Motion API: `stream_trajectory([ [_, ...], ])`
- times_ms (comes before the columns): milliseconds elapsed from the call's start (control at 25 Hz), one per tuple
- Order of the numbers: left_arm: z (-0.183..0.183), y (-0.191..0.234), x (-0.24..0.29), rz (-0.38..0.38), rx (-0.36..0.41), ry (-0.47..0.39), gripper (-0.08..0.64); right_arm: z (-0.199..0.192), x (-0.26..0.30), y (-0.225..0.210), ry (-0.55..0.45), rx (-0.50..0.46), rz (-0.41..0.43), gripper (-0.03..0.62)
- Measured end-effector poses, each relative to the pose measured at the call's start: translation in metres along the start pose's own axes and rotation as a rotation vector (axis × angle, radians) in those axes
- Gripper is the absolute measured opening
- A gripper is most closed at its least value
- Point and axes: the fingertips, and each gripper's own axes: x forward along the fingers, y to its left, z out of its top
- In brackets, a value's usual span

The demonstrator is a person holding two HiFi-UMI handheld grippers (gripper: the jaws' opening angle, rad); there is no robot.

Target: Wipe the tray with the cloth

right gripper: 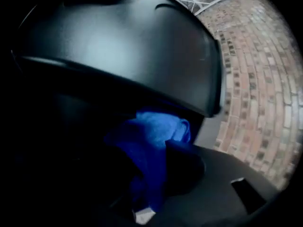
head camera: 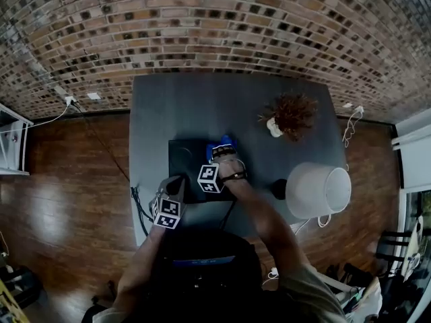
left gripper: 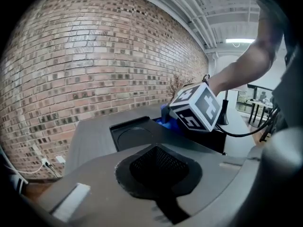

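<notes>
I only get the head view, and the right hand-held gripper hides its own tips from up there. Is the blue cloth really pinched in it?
Observer: Yes. The right gripper view shows the blue cloth pinched between the jaws of the right hand-held gripper.
Operator: What about the left one, is anything stuck in it?
Observer: No. In the left gripper view, the left hand-held gripper has its jaws shut together with nothing between them.
</notes>
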Motion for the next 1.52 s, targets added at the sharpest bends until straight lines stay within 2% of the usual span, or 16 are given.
stream_trajectory([
  [80, 0.000, -0.002, 0.001, -0.002, -0.001, 0.002, 0.003, 0.012, -0.017, 0.033, -0.097, -0.074, 0.133, 0.150],
  [160, 0.001, -0.001, 0.001, -0.007, 0.005, 0.005, 0.003, 0.024, -0.059, 0.087, -0.236, -0.242, 0.335, 0.150],
  [240, -0.001, 0.000, -0.001, -0.008, 0.006, 0.007, 0.003, 0.027, -0.084, 0.126, -0.283, -0.395, 0.439, 0.150],
  [280, -0.002, 0.000, -0.002, -0.007, 0.004, 0.007, 0.002, 0.025, -0.081, 0.122, -0.257, -0.389, 0.410, 0.150],
  [400, 0.000, 0.002, -0.001, -0.001, 0.010, 0.002, 0.002, 0.005, -0.038, 0.035, -0.061, -0.186, 0.088, 0.152],
  [440, 0.000, 0.003, -0.001, -0.001, 0.011, 0.000, 0.002, -0.005, -0.023, 0.008, 0.008, -0.142, 0.001, 0.150],
  [480, 0.000, 0.003, 0.000, -0.002, 0.009, -0.001, 0.002, -0.013, -0.009, -0.005, 0.066, -0.136, -0.032, 0.150],
  [680, -0.001, 0.001, 0.001, -0.003, 0.001, 0.000, 0.002, -0.029, 0.007, 0.025, 0.218, -0.461, 0.057, 0.152],
  [760, 0.000, 0.001, 0.000, -0.004, 0.004, 0.001, 0.002, -0.027, -0.009, 0.047, 0.169, -0.555, 0.154, 0.146],
  [880, -0.002, 0.002, -0.002, -0.002, 0.002, 0.004, 0.002, -0.006, -0.047, 0.096, -0.054, -0.644, 0.319, 0.147],
  [1000, -0.002, 0.003, 0.001, -0.001, 0.004, 0.003, 0.002, 0.016, -0.089, 0.138, -0.305, -0.531, 0.439, 0.147],
  [1080, -0.001, 0.001, 0.001, -0.003, 0.006, 0.003, 0.003, 0.018, -0.111, 0.137, -0.413, -0.317, 0.418, 0.143],
  [1160, 0.000, 0.000, 0.001, -0.005, 0.009, 0.004, 0.003, 0.007, -0.136, 0.119, -0.482, -0.016, 0.363, 0.144],
  [1240, 0.001, 0.000, 0.001, -0.007, 0.010, 0.007, 0.003, -0.022, -0.163, 0.113, -0.437, 0.178, 0.307, 0.147],
  [1400, 0.000, 0.001, 0.000, -0.016, 0.008, 0.009, 0.003, -0.093, -0.184, 0.166, -0.114, 0.253, 0.315, 0.150],
  [1520, -0.001, 0.002, -0.001, -0.013, 0.008, 0.010, 0.003, -0.112, -0.152, 0.200, -0.009, 0.454, 0.310, 0.152],
])
